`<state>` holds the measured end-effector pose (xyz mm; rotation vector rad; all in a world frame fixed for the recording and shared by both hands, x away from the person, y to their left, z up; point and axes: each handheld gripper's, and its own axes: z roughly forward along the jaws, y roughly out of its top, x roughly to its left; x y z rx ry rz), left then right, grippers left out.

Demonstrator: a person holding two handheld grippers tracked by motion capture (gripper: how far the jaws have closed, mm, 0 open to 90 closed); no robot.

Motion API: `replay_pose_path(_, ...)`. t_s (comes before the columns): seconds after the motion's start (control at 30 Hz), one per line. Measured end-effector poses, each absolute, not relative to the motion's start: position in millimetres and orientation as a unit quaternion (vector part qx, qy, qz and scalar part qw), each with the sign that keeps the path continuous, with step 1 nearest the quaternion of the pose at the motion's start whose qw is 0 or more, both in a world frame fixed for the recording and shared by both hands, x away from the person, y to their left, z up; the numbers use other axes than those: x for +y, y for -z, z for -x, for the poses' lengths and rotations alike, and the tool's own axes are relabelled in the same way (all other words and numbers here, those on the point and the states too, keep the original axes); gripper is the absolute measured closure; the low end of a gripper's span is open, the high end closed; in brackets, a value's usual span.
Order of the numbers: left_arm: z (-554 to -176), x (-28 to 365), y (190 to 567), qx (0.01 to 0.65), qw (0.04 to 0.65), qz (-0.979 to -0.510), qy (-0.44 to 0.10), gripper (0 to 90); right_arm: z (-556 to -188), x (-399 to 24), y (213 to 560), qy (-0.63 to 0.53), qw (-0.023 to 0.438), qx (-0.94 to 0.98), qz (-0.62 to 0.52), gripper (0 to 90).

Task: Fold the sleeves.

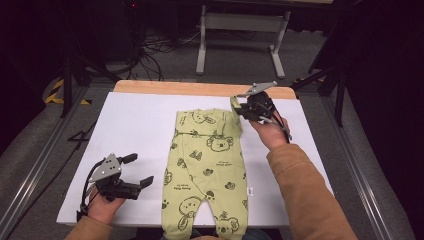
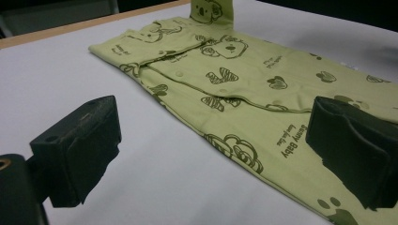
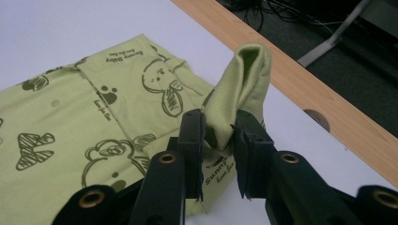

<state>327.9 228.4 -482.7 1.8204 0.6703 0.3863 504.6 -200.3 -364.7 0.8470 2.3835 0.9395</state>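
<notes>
Open white table to my left, romper across the middle

My left gripper (image 1: 134, 171) has bare table (image 1: 135, 125) ahead and beside it, up to the flat green romper (image 1: 207, 170). My right gripper (image 1: 242, 108) lifts the romper's sleeve (image 3: 239, 89) near the wooden far edge (image 1: 200, 88); bare table lies right of it.

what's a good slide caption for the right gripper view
Right hand-held gripper pinching a sleeve of the green baby romper lifted above the white table.
</notes>
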Motion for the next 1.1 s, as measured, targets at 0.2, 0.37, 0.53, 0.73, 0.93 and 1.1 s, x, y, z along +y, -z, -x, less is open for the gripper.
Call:
replay_pose_path(0.2, -327.8, 229.1, 482.6, 0.285, 0.550, -0.768, -0.163, 4.5, -507.5, -177.6, 366.7, -0.335, 0.214, 0.869, -0.294, 74.3)
replay_pose_path(0.37, -327.7, 229.0, 482.5, 0.281, 0.550, -0.770, -0.162, 4.5, -510.6, -163.0, 371.1, -0.334, 0.209, 0.873, -0.289, 74.3)
replay_pose_path(0.53, -327.3, 229.1, 482.5, 0.283, 0.552, -0.767, -0.163, 4.5, -515.3, -150.6, 378.7, -0.327, 0.202, 0.877, -0.289, 74.3)
replay_pose_path(0.73, -327.9, 229.4, 482.5, 0.281, 0.550, -0.769, -0.164, 4.5, -521.4, -140.8, 389.3, -0.318, 0.193, 0.881, -0.291, 74.3)
replay_pose_path(0.93, -328.2, 229.6, 482.6, 0.280, 0.552, -0.768, -0.164, 4.5, -524.9, -134.4, 397.9, -0.313, 0.185, 0.884, -0.293, 74.3)
replay_pose_path(1.1, -328.1, 229.1, 482.7, 0.280, 0.553, -0.768, -0.162, 4.5, -527.9, -128.2, 404.9, -0.308, 0.181, 0.887, -0.292, 74.3)
